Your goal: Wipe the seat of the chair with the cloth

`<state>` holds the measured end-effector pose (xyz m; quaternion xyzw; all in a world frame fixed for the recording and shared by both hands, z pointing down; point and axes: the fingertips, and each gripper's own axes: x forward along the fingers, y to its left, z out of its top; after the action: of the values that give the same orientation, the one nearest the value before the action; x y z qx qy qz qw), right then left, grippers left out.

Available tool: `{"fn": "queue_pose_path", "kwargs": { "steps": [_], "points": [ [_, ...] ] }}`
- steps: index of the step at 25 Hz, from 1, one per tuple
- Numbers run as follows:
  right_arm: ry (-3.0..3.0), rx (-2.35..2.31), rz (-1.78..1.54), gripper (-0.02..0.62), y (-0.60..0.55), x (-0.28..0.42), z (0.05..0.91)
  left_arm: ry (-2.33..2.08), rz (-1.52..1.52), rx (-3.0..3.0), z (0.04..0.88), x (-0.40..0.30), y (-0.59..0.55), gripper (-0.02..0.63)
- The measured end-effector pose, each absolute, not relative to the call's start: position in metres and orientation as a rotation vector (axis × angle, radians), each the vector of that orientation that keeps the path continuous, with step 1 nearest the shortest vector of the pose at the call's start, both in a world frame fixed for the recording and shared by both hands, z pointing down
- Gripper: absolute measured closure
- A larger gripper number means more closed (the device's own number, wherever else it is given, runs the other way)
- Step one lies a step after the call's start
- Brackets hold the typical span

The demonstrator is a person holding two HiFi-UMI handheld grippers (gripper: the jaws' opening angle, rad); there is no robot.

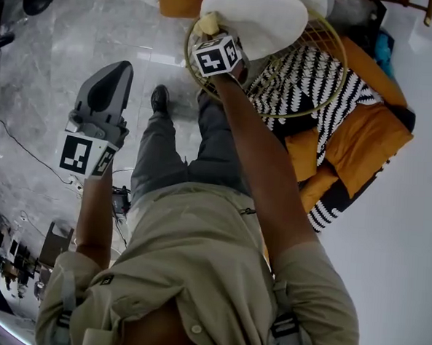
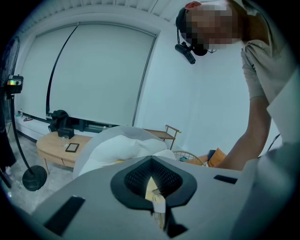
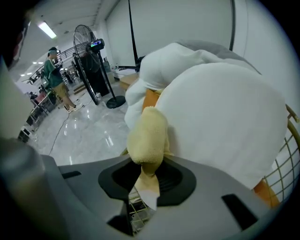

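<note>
In the head view my right gripper (image 1: pixel 210 31) is stretched out to the round gold wire chair (image 1: pixel 333 44), shut on a pale yellow cloth (image 1: pixel 208 22). The cloth's bunched end presses on the chair's white cushion (image 1: pixel 262 14). In the right gripper view the cloth (image 3: pixel 146 138) rises from the shut right gripper (image 3: pixel 145 180) against the white cushion (image 3: pixel 220 117). My left gripper (image 1: pixel 118 71) hangs over the floor left of the chair, jaws together. In its own view the left gripper (image 2: pixel 152 187) shows only a thin yellowish sliver in the slit.
A black-and-white striped cushion (image 1: pixel 309 86) and orange cushions (image 1: pixel 371 134) lie right of the chair. The person's legs (image 1: pixel 174 144) stand on the glossy marble floor with cables (image 1: pixel 27 149). A floor fan (image 3: pixel 89 61), a distant person (image 3: pixel 54 75) and a wooden table (image 2: pixel 56 143) are around.
</note>
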<state>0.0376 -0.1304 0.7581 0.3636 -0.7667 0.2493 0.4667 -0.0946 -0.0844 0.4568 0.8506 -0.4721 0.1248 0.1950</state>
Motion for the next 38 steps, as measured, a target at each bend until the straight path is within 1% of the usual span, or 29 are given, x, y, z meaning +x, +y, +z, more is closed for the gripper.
{"fn": "queue_pose_path", "kwargs": {
  "steps": [4, 7, 9, 14, 16, 18, 27, 29, 35, 38],
  "points": [
    [-1.883, 0.903, 0.603, 0.494, -0.134, 0.055, 0.756, -1.315, 0.345, 2.388, 0.458, -0.092, -0.088, 0.591],
    [-1.848, 0.963, 0.625, 0.494, -0.142, 0.092, 0.759, -1.307, 0.346, 2.393, 0.458, -0.089, -0.092, 0.591],
    [-1.798, 1.064, 0.666, 0.494, -0.154, 0.135, 0.76, -1.302, 0.347, 2.397, 0.459, -0.088, -0.094, 0.591],
    [-1.572, 1.436, 0.801, 0.494, -0.174, 0.284, 0.755, -1.286, 0.348, 2.402, 0.46, -0.084, -0.097, 0.591],
    [-1.519, 1.497, 0.804, 0.494, -0.172, 0.317, 0.747, -1.279, 0.348, 2.403, 0.461, -0.081, -0.097, 0.591],
    [-1.501, 1.516, 0.785, 0.494, -0.168, 0.329, 0.742, -1.273, 0.347, 2.401, 0.462, -0.079, -0.096, 0.591],
    [-1.516, 1.496, 0.778, 0.495, -0.167, 0.295, 0.745, -1.284, 0.33, 2.401, 0.463, -0.083, -0.099, 0.591],
    [-1.587, 1.445, 0.781, 0.495, -0.169, 0.26, 0.748, -1.288, 0.332, 2.395, 0.465, -0.086, -0.099, 0.591],
    [-1.776, 1.067, 0.736, 0.494, -0.145, 0.108, 0.78, -1.303, 0.344, 2.372, 0.472, -0.095, -0.091, 0.591],
    [-1.827, 0.963, 0.761, 0.494, -0.132, 0.064, 0.778, -1.31, 0.342, 2.369, 0.473, -0.096, -0.09, 0.591]
  ]
}}
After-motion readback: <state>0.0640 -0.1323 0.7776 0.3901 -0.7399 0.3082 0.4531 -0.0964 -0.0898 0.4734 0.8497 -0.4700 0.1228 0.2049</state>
